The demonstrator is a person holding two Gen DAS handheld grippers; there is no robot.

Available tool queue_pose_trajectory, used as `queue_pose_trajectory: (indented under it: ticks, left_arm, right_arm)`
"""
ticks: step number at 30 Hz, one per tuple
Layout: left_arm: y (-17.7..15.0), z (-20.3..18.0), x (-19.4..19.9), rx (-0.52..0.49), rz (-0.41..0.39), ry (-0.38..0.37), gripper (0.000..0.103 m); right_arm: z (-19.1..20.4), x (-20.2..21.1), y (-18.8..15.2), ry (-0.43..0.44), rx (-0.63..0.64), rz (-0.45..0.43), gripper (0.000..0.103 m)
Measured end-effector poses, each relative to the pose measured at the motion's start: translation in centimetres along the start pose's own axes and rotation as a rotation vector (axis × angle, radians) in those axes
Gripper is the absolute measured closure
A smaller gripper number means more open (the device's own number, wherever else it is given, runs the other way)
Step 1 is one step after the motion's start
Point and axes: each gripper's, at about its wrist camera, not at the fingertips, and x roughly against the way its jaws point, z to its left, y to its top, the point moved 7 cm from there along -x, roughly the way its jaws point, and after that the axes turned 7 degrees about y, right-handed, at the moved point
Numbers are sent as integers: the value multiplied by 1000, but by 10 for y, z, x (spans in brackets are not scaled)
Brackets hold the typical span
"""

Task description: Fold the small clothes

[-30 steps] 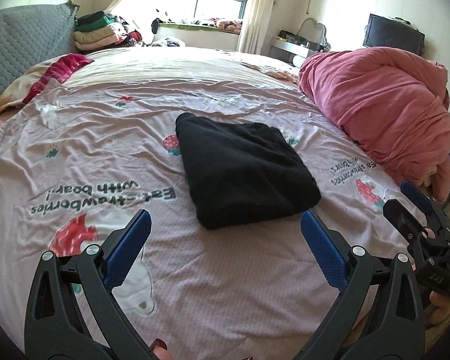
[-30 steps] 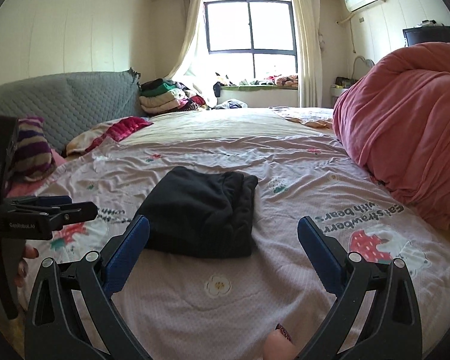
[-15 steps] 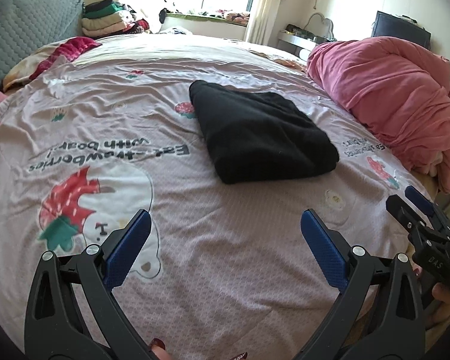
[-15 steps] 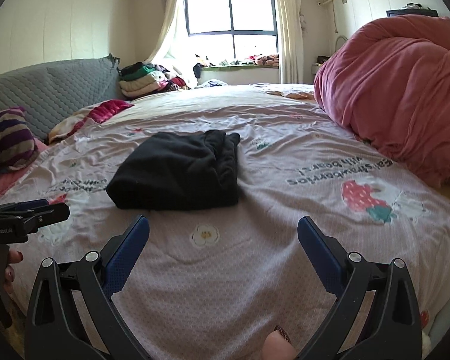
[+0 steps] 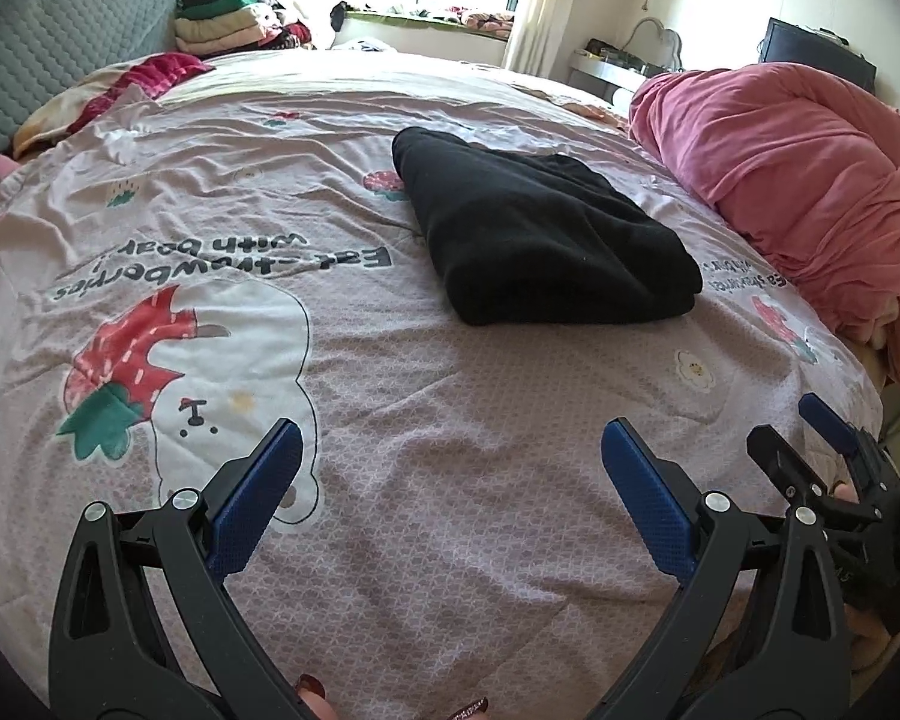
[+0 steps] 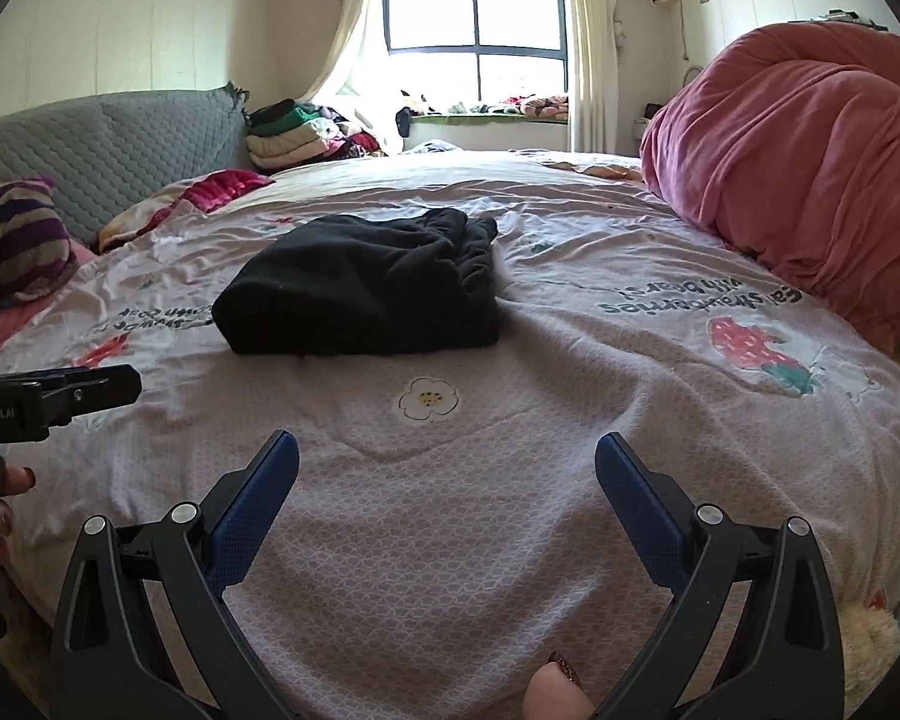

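One wide bed (image 5: 390, 540) with a strawberry-print sheet fills my view. Beside the folded black garment (image 5: 540, 240), toward the bed's right edge, a pink duvet (image 5: 798, 180) is heaped. The garment lies flat mid-bed. My left gripper (image 5: 450, 474) and right gripper (image 6: 447, 480) hover short of it, both spread wide and holding nothing.

One folded black garment (image 5: 540, 240) lies on one printed bedsheet (image 5: 390, 420), beside one pink duvet heap (image 5: 798, 180) (bunched), plus two grippers, left gripper (image 5: 450, 474) and right gripper (image 6: 447, 474).
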Motion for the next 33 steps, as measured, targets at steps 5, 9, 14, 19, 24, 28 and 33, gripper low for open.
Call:
queue_pose_trajectory:
  ticks: [5, 9, 14, 19, 24, 28, 33]
  left_arm:
    - [-3, -2, -1, -4, 10, 5, 9]
    - [-5, -3, -2, -7, 18, 10, 9]
    - [-7, -2, -3, -7, 27, 17, 9]
    - [-6, 0, -2, -2, 25, 25, 9]
    - [-6, 0, -2, -6, 29, 36, 9]
    - [-6, 1, -2, -7, 30, 42, 9]
    - [-6, 2, -3, -8, 32, 46, 9]
  right_arm:
    - [-2, -3, -2, 7, -13, 11, 5]
    - [-5, -4, -3, 3, -23, 19, 5]
    - [-7, -4, -4, 1, -34, 17, 5]
    - [-9, -3, -5, 2, -37, 18, 5]
    - [-9, -3, -5, -1, -37, 17, 5]
    - [-9, -3, -3, -2, -37, 15, 5]
    - [-9, -3, -3, -2, -36, 17, 5]
